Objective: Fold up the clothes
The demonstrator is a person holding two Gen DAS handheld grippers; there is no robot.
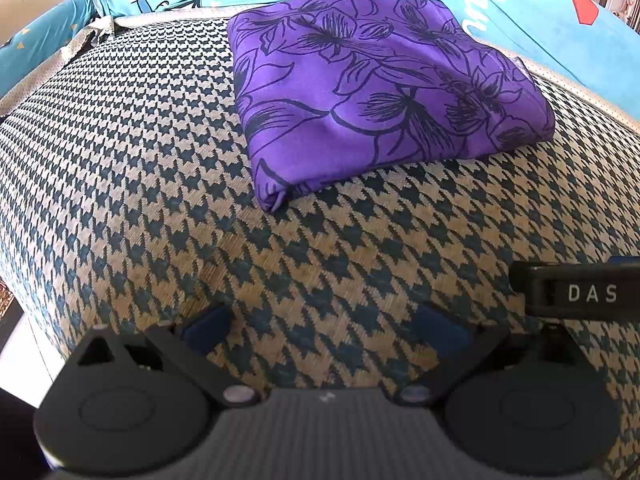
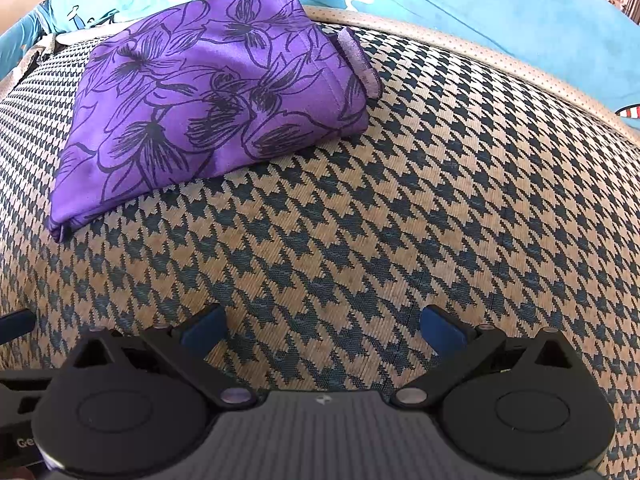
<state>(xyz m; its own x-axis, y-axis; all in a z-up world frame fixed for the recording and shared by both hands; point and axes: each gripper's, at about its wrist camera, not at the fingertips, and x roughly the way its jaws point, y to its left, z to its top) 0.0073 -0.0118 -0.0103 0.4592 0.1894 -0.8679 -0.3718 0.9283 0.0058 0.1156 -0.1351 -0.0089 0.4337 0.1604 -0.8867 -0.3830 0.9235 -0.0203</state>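
Left wrist view: purple garment point(image 1: 384, 92) folded at 12 o'clock, left tongs point(image 1: 324, 330) and right tongs point(image 2: 322, 330) wide open, empty; folding seemingly done, next likely setting aside.

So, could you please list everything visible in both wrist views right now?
Folded garment: one, purple with dark floral line print, lying on the houndstooth surface, ahead of both grippers, untouched.
Houndstooth cover: one, dark teal and beige, the padded surface under the garment, with beige piping along its far edge.
Bedding: turquoise with white lettering and cartoon prints, behind the surface.
Left gripper: one, black with blue fingertip pads, open, low over the cover, empty.
Right gripper: one, black with blue pads, open, empty; its side also shows at the right edge of the left view.
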